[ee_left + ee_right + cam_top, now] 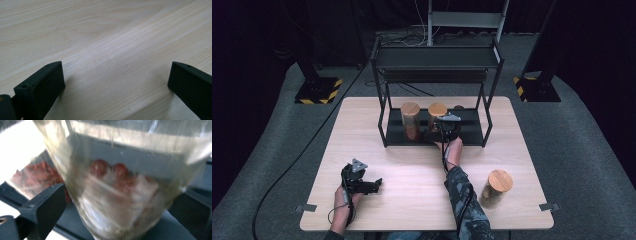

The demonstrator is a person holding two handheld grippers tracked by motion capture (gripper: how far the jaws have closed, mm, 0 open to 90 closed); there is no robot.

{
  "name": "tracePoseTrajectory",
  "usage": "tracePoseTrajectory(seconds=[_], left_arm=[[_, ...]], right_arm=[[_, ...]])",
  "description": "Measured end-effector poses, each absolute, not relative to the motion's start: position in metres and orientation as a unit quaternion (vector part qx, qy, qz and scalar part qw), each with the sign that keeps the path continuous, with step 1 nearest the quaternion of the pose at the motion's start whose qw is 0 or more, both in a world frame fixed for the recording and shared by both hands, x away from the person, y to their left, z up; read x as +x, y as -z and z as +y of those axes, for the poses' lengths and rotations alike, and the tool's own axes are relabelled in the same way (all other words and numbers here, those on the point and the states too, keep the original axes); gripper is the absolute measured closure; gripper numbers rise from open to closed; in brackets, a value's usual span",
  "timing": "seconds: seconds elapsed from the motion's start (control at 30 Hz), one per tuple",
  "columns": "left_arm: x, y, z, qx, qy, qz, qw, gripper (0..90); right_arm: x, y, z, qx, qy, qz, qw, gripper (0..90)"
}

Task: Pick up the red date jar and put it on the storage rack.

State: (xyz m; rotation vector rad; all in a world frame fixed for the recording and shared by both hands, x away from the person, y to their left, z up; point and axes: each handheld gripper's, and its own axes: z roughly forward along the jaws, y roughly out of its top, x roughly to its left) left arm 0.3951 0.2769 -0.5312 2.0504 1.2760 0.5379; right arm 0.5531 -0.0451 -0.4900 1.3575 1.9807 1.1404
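- The work in hand looks like stocking the black shelf rack (386, 125) with glass jars. The right hand-held gripper (443, 131) sits at the second jar (436, 116), on the rack's lower shelf just beside the first jar (410, 120).
- In the right gripper view the jar (120, 195) stands between the jaws, red and pale contents showing through the glass. The jaws are spread wide and the left one stands off the wall, so I judge the jar released, not gripped.
- To do this step well, draw the right hand-held gripper straight back along its own line, toward the person, keeping the jaws wide until they are past the glass. Any sideways drift could nudge the jar into its neighbour or the rack's post.
- Keep the hand low and level on the way out; the upper shelf (437, 57) hangs overhead.
- The third jar (497, 187), with a wooden lid, waits on the worktop (412, 165) near the right front corner, probably the next pick.
- Pose: the right forearm reaches forward from the bottom edge, sleeve over the worktop, hand at the rack's front edge.
- The left hand-held gripper (357, 181) rests low at the worktop's left front, jaws pointing right. Its own view shows the left hand-held gripper (116, 80) wide open over bare wood, holding nothing.
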Motion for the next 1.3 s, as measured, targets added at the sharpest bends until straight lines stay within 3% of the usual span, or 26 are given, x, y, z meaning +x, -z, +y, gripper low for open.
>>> tracePoseTrajectory(seconds=[0.47,1.3], left_arm=[[0.395,0.531,0.277,0.783,-0.206,0.488,0.327,0.0],[0.395,0.531,0.277,0.783,-0.205,0.488,0.327,0.0]], right_arm=[[0.523,0.487,-0.06,0.505,-0.398,0.737,0.21,0.0],[0.428,0.504,-0.068,0.484,-0.395,0.756,0.195,0.0]])
